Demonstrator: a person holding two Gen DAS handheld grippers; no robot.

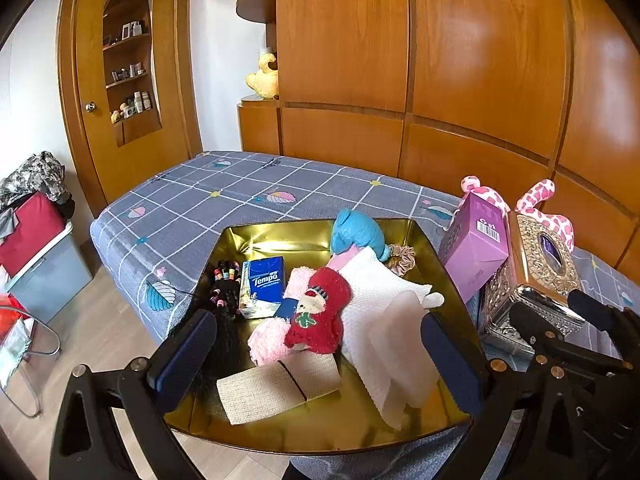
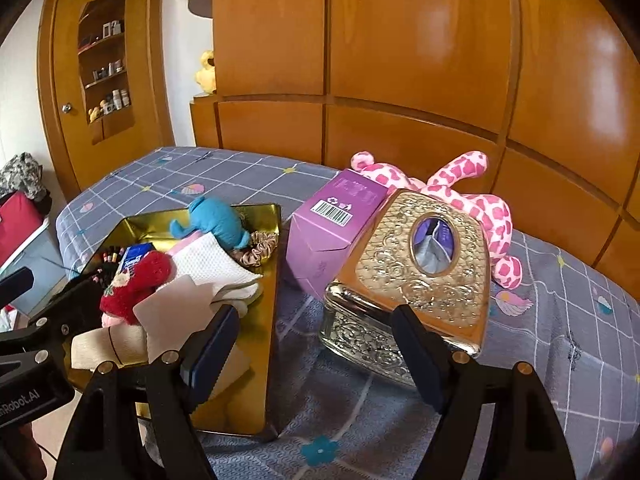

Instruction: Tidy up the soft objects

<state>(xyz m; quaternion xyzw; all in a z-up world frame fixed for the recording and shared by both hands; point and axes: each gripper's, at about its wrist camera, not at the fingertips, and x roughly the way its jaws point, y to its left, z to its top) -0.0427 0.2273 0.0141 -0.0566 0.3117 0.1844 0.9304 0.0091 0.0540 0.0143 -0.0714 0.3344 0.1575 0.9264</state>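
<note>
A gold tray (image 1: 280,236) on the bed holds a red sock with a doll face (image 1: 320,312), a pink fluffy cloth (image 1: 272,336), white cloths (image 1: 384,312), a beige cloth (image 1: 276,388), a blue plush (image 1: 356,232), a scrunchie (image 1: 400,260), a Tempo tissue pack (image 1: 264,280) and black hair with bands (image 1: 224,288). My left gripper (image 1: 316,356) is open and empty above the tray's near half. My right gripper (image 2: 316,344) is open and empty, between the tray (image 2: 268,320) and the ornate gold tissue box (image 2: 424,264). A pink spotted plush (image 2: 480,200) lies behind that box.
A purple carton (image 2: 332,224) leans beside the tissue box. The bed (image 1: 200,200) has a grey checked sheet. Wooden wardrobe panels (image 1: 440,60) stand behind it. A door with shelves (image 1: 128,80) is at left. A red and grey storage box (image 1: 36,256) sits on the floor.
</note>
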